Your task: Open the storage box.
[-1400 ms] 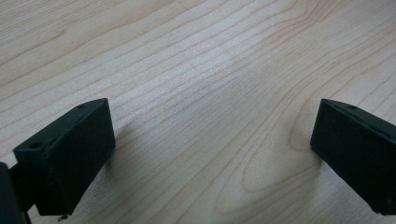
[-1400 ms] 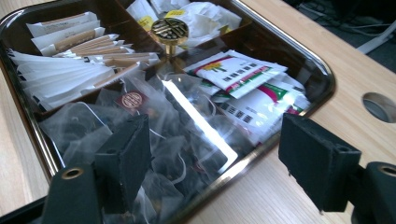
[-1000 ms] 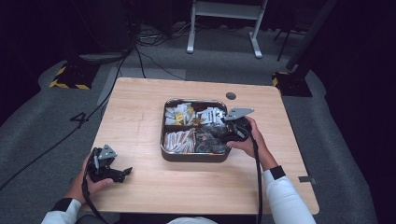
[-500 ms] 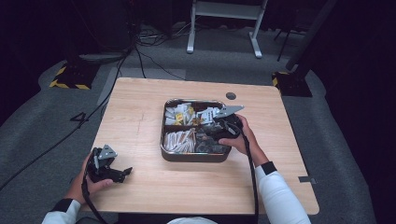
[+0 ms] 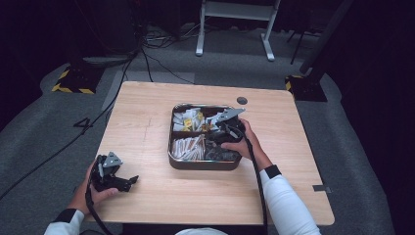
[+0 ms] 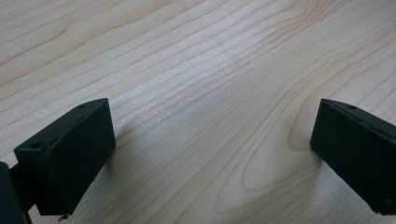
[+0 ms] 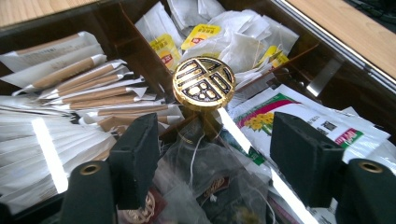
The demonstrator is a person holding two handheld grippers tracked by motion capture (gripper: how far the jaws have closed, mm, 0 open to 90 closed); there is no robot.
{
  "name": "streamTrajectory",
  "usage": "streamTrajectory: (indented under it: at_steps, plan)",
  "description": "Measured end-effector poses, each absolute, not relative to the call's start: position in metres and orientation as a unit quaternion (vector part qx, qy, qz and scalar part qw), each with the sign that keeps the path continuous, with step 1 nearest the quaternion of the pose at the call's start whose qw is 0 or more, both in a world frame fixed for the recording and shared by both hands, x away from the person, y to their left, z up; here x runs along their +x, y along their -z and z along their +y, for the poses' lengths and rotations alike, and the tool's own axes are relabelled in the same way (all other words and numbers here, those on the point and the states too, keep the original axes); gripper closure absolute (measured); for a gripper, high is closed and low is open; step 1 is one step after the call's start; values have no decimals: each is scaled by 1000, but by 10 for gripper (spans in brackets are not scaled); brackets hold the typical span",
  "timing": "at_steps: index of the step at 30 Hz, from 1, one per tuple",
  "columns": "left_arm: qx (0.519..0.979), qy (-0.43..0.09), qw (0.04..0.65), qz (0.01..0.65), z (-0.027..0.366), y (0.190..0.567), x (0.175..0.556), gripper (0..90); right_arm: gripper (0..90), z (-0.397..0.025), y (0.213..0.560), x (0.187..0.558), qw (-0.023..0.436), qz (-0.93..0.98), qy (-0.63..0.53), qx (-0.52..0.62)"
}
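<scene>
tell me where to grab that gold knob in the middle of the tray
Judging by its shape, grip the gold knob across its round rim from straight above. It stands upright where the dividers cross, and the right hand-held gripper is open with a jaw toward either side, just short of it.

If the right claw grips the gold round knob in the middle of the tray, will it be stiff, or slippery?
The gold knob looks like rigid metal, so it should probably not bend. Its glossy surface may slip between the right claw pads. It seems fixed where the dividers of the tray meet, so pulling likely lifts the tray with it.
</scene>
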State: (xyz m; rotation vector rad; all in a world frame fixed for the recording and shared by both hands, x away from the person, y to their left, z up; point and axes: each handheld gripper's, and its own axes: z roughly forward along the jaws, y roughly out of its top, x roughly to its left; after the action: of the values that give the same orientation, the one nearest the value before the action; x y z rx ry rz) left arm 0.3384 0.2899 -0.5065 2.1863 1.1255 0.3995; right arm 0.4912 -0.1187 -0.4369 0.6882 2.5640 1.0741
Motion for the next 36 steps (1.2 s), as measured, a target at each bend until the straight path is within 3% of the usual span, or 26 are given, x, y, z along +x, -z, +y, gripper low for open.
streamTrajectory:
  at_steps: [16, 25, 29, 36]
  plan:
    - [832, -152, 319, 428, 290, 506, 338, 2, 385, -102, 440, 502, 112, 884, -381, 246]
    - [831, -153, 320, 428, 290, 507, 338, 2, 486, -92, 440, 504, 108, 884, -386, 241]
    - [831, -153, 320, 428, 290, 507, 338, 2, 583, -93, 440, 504, 119, 878, -388, 254]
    - [830, -152, 321, 429, 290, 507, 337, 3, 587, -93, 440, 503, 127, 877, -388, 253]
